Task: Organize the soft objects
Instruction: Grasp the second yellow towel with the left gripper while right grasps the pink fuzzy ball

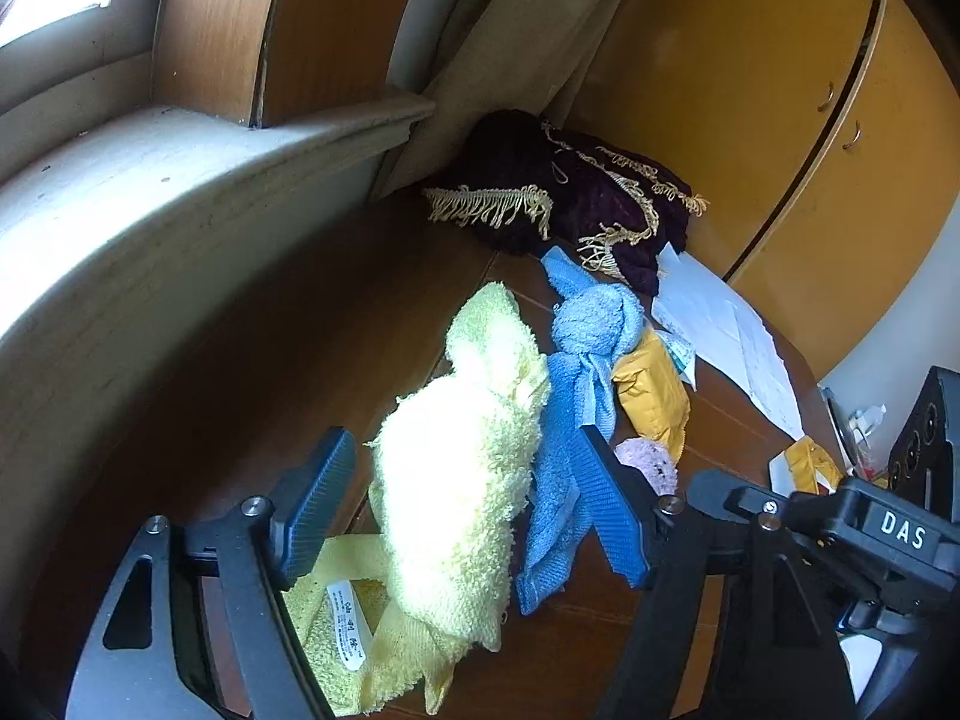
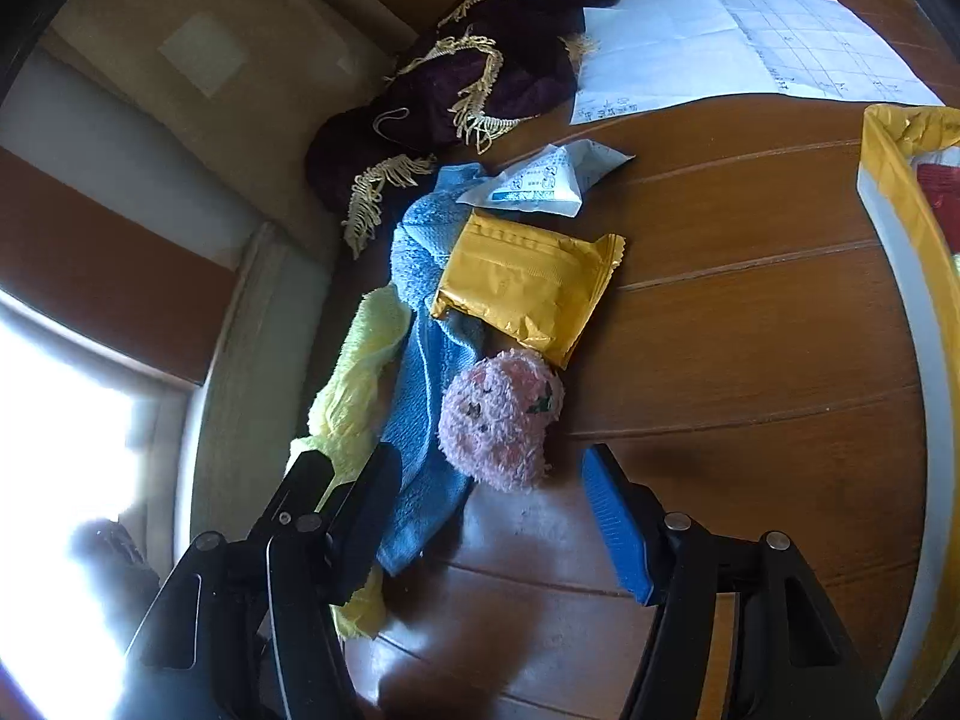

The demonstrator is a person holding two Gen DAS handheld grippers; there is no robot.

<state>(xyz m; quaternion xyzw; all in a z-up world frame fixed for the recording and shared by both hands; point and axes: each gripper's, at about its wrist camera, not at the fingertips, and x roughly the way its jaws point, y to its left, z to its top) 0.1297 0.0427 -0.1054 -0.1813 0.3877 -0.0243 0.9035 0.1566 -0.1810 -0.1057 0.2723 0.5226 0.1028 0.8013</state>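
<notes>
Left gripper (image 1: 462,510) jaws apart, straddling one yellow towel (image 1: 456,480) heaped on the wooden table (image 1: 240,372). Right gripper (image 2: 492,516) jaws apart too, gripping nothing, one pink fuzzy ball (image 2: 498,417) just ahead between the finger tips. One blue towel (image 2: 420,408) lies between yellow towel and ball, touching both. Further out: one yellow foil packet (image 2: 528,288) on the blue towel, one white sachet (image 2: 540,183), one dark fringed cloth (image 2: 480,84), paper sheets (image 2: 720,42) overlapping, count unclear

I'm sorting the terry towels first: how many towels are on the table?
2. The yellow towel lies between the open left tongs, nearest the window wall. The blue towel lies beside it, partly under the yellow packet and pink plush. More may be hidden.
</notes>
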